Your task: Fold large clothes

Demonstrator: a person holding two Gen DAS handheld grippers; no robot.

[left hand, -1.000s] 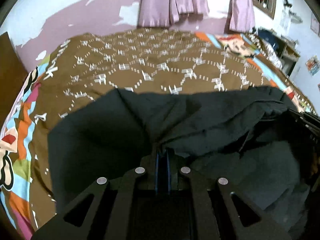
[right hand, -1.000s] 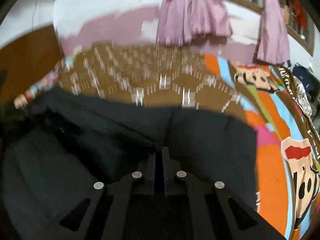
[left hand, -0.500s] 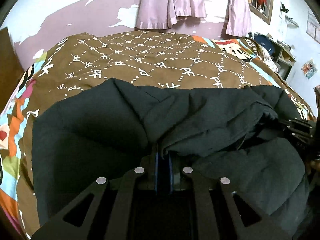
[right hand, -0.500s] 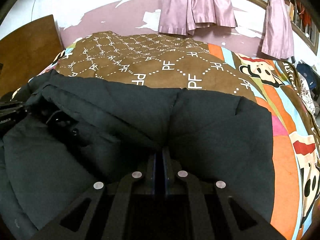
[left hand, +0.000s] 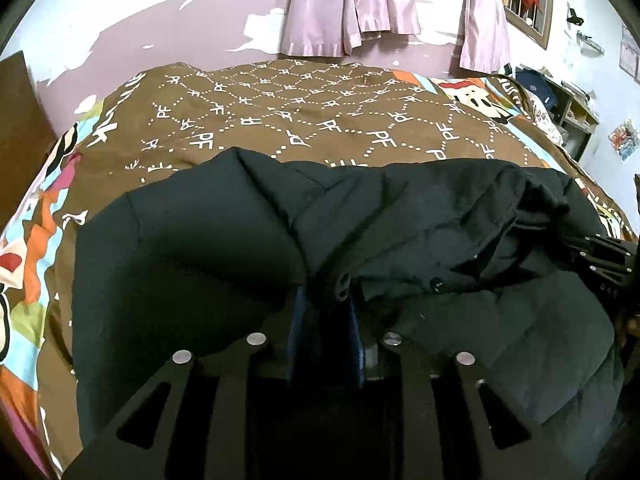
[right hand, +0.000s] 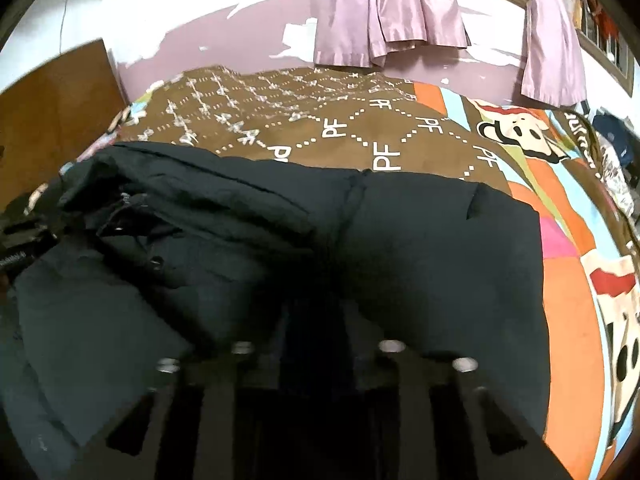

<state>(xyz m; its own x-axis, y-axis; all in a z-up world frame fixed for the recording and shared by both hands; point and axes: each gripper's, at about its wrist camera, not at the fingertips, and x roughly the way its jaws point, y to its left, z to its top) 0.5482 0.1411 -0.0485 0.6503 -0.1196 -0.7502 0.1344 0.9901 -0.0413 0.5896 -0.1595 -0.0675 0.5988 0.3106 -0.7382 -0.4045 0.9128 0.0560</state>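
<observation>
A large black padded jacket (left hand: 208, 256) lies spread on the bed; it also fills the right wrist view (right hand: 432, 248). My left gripper (left hand: 325, 304) has its jaws parted a little, with a fold of the jacket's edge still between the blue pads. My right gripper (right hand: 314, 312) also has its jaws slightly parted over dark jacket fabric; the view is blurred and dark there. The right gripper's body shows at the right edge of the left wrist view (left hand: 604, 256). The left gripper's body shows at the left edge of the right wrist view (right hand: 20, 240).
The bed carries a brown patterned blanket (left hand: 304, 116) with colourful cartoon borders (right hand: 568, 240). Pink curtains (left hand: 352, 8) hang on the far wall. A wooden headboard (right hand: 52, 112) stands at the left. Cluttered shelves (left hand: 568, 108) stand at the far right.
Both grippers carried the jacket's edge forward and down over the jacket. The jaws of both have parted from tightly shut to slightly open.
</observation>
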